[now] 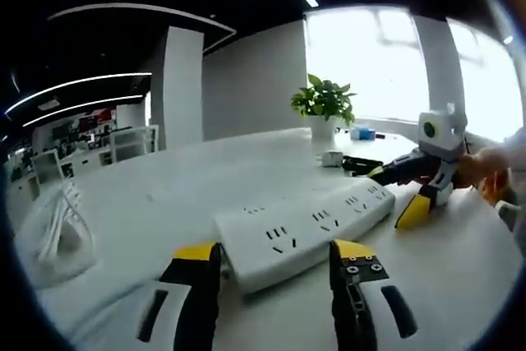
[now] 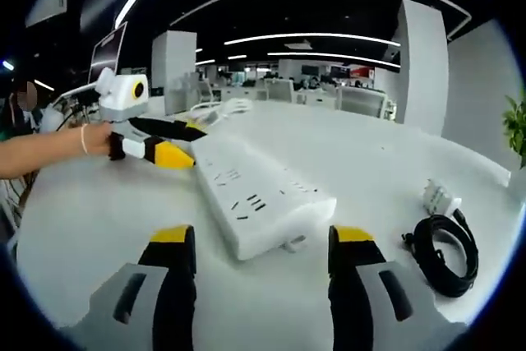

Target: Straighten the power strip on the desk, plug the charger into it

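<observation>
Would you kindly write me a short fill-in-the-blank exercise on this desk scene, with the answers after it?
1. The power strip on the desk is ____ in colour.
2. The left gripper has its jaws ____, one on each side of the strip's end.
3. Beside the charger lies a coiled ____ cable.
4. The plant stands in a ____ pot.

Answers: white; open; black; white

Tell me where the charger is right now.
In the right gripper view the charger lies on the desk at the right, beside its coiled black cable, apart from the power strip and not plugged in.
</observation>
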A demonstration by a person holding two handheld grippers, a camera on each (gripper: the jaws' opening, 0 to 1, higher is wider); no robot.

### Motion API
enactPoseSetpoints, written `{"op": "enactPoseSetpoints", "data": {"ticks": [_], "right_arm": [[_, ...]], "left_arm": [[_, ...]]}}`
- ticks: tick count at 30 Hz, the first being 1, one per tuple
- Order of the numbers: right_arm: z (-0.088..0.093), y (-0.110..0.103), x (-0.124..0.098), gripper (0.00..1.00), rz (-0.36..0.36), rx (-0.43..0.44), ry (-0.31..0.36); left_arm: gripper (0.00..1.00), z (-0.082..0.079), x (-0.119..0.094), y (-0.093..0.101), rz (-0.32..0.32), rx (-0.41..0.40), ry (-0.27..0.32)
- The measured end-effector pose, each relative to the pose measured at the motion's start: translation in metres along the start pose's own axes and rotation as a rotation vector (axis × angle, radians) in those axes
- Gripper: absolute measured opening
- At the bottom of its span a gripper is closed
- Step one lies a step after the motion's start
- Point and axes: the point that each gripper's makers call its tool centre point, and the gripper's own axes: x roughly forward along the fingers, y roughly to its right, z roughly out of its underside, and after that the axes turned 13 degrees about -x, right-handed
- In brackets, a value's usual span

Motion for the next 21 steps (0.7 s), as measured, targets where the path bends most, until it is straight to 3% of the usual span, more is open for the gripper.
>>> {"op": "enactPoseSetpoints", "data": {"ticks": [3, 5, 11, 21], "right_arm": [[-0.002, -0.001, 0.003, 0.59, -0.015, 0.032, 0.016], [-0.002, -0.001, 0.004, 0.56, -0.013, 0.027, 0.017], [0.001, 0.005, 0.004, 0.48, 0.004, 0.005, 0.004], [0.001, 0.013, 0.005, 0.45, 0.001, 0.026, 0.022]], "left_arm": [[0.52, 0.004, 0.0, -0.002, -0.005, -0.005, -0.02], [0.5, 0.014, 0.0, -0.005, -0.031, 0.037, -0.067], [0.49, 0.014, 0.0, -0.004, -0.028, 0.037, -0.07], [0.44, 0.013, 0.001, -0.005, -0.044, 0.022, -0.08]]}}
